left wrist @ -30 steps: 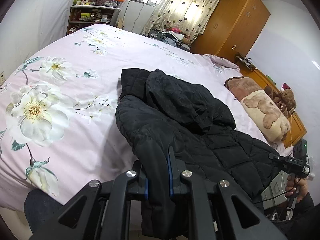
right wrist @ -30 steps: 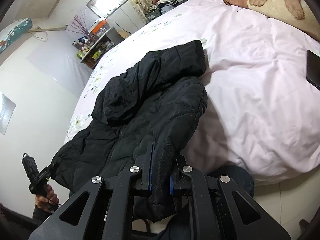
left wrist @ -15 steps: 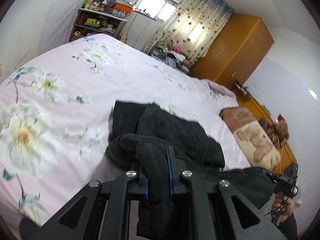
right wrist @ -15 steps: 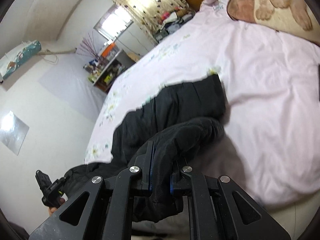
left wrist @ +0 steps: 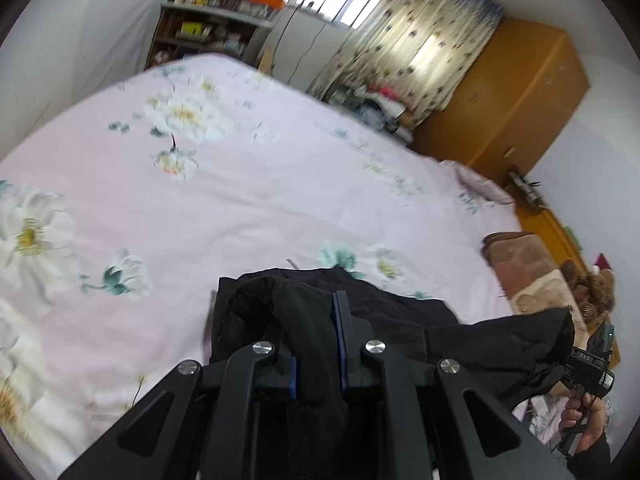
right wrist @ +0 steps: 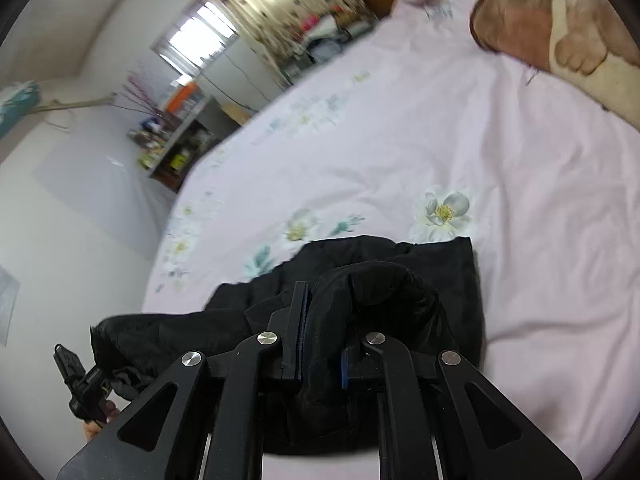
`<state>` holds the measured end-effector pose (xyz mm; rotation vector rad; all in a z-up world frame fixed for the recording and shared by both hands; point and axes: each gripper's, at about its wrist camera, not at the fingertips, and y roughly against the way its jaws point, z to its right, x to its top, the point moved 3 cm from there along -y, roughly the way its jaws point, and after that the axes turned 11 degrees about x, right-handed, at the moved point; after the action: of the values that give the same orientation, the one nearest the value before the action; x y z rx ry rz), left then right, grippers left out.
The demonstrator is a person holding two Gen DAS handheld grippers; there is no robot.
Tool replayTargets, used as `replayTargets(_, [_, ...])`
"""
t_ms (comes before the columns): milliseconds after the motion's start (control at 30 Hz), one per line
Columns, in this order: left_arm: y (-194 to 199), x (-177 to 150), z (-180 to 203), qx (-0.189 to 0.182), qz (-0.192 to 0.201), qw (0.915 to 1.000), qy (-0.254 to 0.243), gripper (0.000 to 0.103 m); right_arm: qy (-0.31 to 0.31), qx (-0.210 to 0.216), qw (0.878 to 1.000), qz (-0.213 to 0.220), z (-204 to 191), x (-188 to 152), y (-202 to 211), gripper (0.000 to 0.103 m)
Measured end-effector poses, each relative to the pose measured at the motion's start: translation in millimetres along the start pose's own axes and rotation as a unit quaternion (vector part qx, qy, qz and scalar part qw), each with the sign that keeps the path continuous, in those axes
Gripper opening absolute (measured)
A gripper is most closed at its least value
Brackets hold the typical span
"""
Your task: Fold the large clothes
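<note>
Here the black jacket (left wrist: 392, 320) hangs as a band between both hands, over the near edge of the bed (left wrist: 260, 200). The left gripper (left wrist: 316, 344) is clamped on one bunched corner, and the right gripper (right wrist: 322, 340) pinches the other. The held edge runs left to right; the rest of the jacket lies just beyond it, so the fold likely goes toward the far side
</note>
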<state>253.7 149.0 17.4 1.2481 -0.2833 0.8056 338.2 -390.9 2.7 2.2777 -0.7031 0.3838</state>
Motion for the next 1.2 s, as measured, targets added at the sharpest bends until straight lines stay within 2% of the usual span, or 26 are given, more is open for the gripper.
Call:
replayTargets(167, [-80,0,-7,0.034,-0.058,0.9977,0.001,0.016,-0.034,-0.048,0.997,-0.047,35,13,-70,0.016])
replayTargets(267, [-101,-4,-10,0.032,-0.068,0.9971,0.011,0.020,-0.067,-0.050,0.995,-0.054,57,15,-94,0.019])
replayTargets(367, [-100,-2,-10,0.010,-0.084,0.9962,0.021,0.023,-0.090,-0.035,0.994,-0.058,65,15,-97,0.022])
replayTargets(433, [-94,5,-12,-0.014,-0.093,0.9952,0.029,0.031,-0.095,-0.008,0.994,-0.056,63,19,-87,0.028])
replayTargets(467, [-88,8,-14,-0.030,-0.093,0.9945,0.037,0.035,-0.096,0.011,0.994,-0.051,60,22,-80,0.035])
replayTargets(500, [-81,12,-17,-0.047,-0.090,0.9937,0.047,0.044,-0.097,0.027,0.994,-0.044,57,24,-74,0.039])
replayTargets(533, [-73,16,-19,-0.065,-0.085,0.9925,0.058,0.052,-0.097,0.044,0.994,-0.034,54,26,-67,0.054])
replayTargets(567, [-65,19,-19,-0.079,-0.080,0.9914,0.067,0.055,-0.095,0.062,0.993,-0.015,50,27,-55,0.063])
replayTargets(633, [-53,24,-17,-0.094,-0.072,0.9902,0.075,0.062,-0.089,0.066,0.994,0.014,42,30,-42,0.064])
replayTargets(767, [-33,34,-9,-0.079,-0.039,0.9941,0.064,0.070,-0.044,0.038,0.997,0.051,24,31,-24,0.065])
replayTargets(833, [-19,39,-8,-0.063,0.003,0.9966,0.052,0.076,-0.012,0.032,0.998,0.057,13,28,-20,0.065])
replayTargets(900, [-12,41,-7,-0.040,0.022,0.9980,0.044,0.083,0.023,0.017,0.998,0.055,4,22,-20,0.065])
replayTargets(1033, [-28,28,12,-0.012,-0.003,0.9997,-0.022,0.084,0.081,-0.029,0.996,0.033,1,7,-30,0.065])
replayTargets(1133, [-43,5,38,-0.020,-0.021,0.9967,-0.076,0.083,0.131,-0.044,0.990,0.008,-12,-14,-46,0.065])
replayTargets(1200, [-53,-9,59,-0.018,-0.023,0.9933,-0.112,0.083,0.178,-0.057,0.982,-0.006,-26,-30,-60,0.065])
